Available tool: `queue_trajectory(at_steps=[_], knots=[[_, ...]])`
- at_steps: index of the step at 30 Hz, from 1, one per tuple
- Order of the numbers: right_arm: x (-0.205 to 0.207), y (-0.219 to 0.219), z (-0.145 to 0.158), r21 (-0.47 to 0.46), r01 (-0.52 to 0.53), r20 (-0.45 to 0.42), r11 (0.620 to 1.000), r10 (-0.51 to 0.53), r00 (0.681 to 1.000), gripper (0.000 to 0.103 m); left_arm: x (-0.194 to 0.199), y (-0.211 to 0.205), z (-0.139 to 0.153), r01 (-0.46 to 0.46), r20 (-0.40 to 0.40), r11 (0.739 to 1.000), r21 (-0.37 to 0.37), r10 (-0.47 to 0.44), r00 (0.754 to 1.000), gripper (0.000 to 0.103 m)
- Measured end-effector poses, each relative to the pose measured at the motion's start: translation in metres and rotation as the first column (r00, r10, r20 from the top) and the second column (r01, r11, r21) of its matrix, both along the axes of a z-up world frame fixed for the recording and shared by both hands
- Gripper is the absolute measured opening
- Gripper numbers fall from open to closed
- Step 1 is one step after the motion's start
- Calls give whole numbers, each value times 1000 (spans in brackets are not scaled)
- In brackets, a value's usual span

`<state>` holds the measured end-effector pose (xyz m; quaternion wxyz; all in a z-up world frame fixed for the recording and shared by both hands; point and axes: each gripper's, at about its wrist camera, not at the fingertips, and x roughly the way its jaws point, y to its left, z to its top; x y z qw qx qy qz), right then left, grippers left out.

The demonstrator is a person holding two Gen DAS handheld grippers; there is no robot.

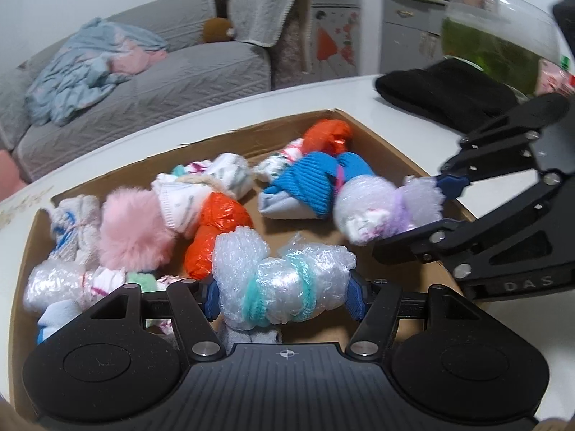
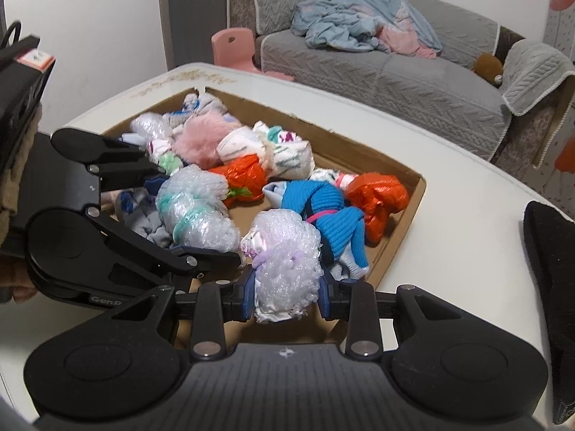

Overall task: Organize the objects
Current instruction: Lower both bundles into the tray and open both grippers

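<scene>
A shallow cardboard box (image 1: 381,143) (image 2: 402,212) on a white table holds several wrapped bundles: orange (image 1: 219,230) (image 2: 377,194), blue knit (image 1: 305,186) (image 2: 330,212), pink fluffy (image 1: 133,230) (image 2: 201,136), white sock rolls. My left gripper (image 1: 282,296) (image 2: 172,212) is shut on a bubble-wrap bundle tied with teal yarn (image 1: 284,283) (image 2: 194,212), held over the box's near side. My right gripper (image 2: 287,292) (image 1: 427,203) is shut on a bubble-wrap bundle tied with purple yarn (image 2: 284,262) (image 1: 381,208), at the box's right edge.
A black folded cloth (image 1: 445,93) (image 2: 550,280) lies on the table right of the box. A glass bowl with green water (image 1: 499,39) stands behind it. A grey sofa (image 2: 395,68) with a blue blanket and a pink stool (image 2: 237,46) are beyond the table.
</scene>
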<state>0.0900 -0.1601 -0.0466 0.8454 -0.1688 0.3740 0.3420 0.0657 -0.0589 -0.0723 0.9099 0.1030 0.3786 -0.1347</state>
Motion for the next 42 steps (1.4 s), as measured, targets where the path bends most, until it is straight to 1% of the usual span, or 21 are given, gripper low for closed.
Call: queue_trajectory(at_steps=[3,5,8,11,13,15,17,19,22,25,27,29,30,32,35,38,42], knots=[[-1,3,-2,-18,-19,-17,1000,18,1000,30,-1,-2,-2,52,-19,998,27,-52,998,68],[-3,4,-3,-35,-30,-24,999,29,999,30,-1,-2,-3,66,-29,997,32,-65,997,68],[-3,6,-4,-47,-35,-33,998,33,999,30,1,-1,-3,64,-44,998,26,-63,997,70],[-2,7,-5,-55,-31,-41,998,29,999,30,4,1,-6,43,-72,999,4,-42,997,71],[-2,8,-5,-64,-30,-40,997,28,999,30,3,2,-6,35,-75,999,4,-35,997,72],[-3,8,-4,-72,-24,-38,997,22,999,31,4,4,-6,24,-84,1000,4,-23,996,75],[-2,7,-4,-78,-14,-34,997,12,999,35,6,6,-6,-8,-102,1000,12,9,995,87],[-1,7,-3,-76,-10,-43,997,7,999,35,9,9,-6,-40,-128,999,14,41,991,91],[-2,8,-1,-86,9,-37,996,-12,999,35,9,10,-6,-65,-143,998,9,65,988,92],[-4,7,2,-96,25,-27,995,-28,999,40,9,10,-5,-73,-164,997,11,74,984,95],[-5,6,4,-95,22,-34,995,-25,999,44,9,10,-5,-60,-177,998,17,62,982,96],[-7,8,6,-101,11,-39,995,-15,999,50,8,11,-4,-50,-191,998,27,55,980,98],[-8,8,8,-102,9,-40,995,-13,999,51,8,12,-4,-51,-198,998,30,56,979,98],[-10,10,11,-107,13,-32,994,-16,999,58,8,13,-1,-60,-200,998,30,65,978,99],[-13,11,16,-105,29,-22,994,-32,999,66,2,15,4,-90,-195,995,37,96,976,102],[-12,10,19,-101,65,-20,993,-68,997,76,-1,19,11,-128,-188,991,32,132,973,102],[-14,9,22,-83,111,-35,990,-114,993,78,-8,25,18,-184,-182,983,11,183,966,102]])
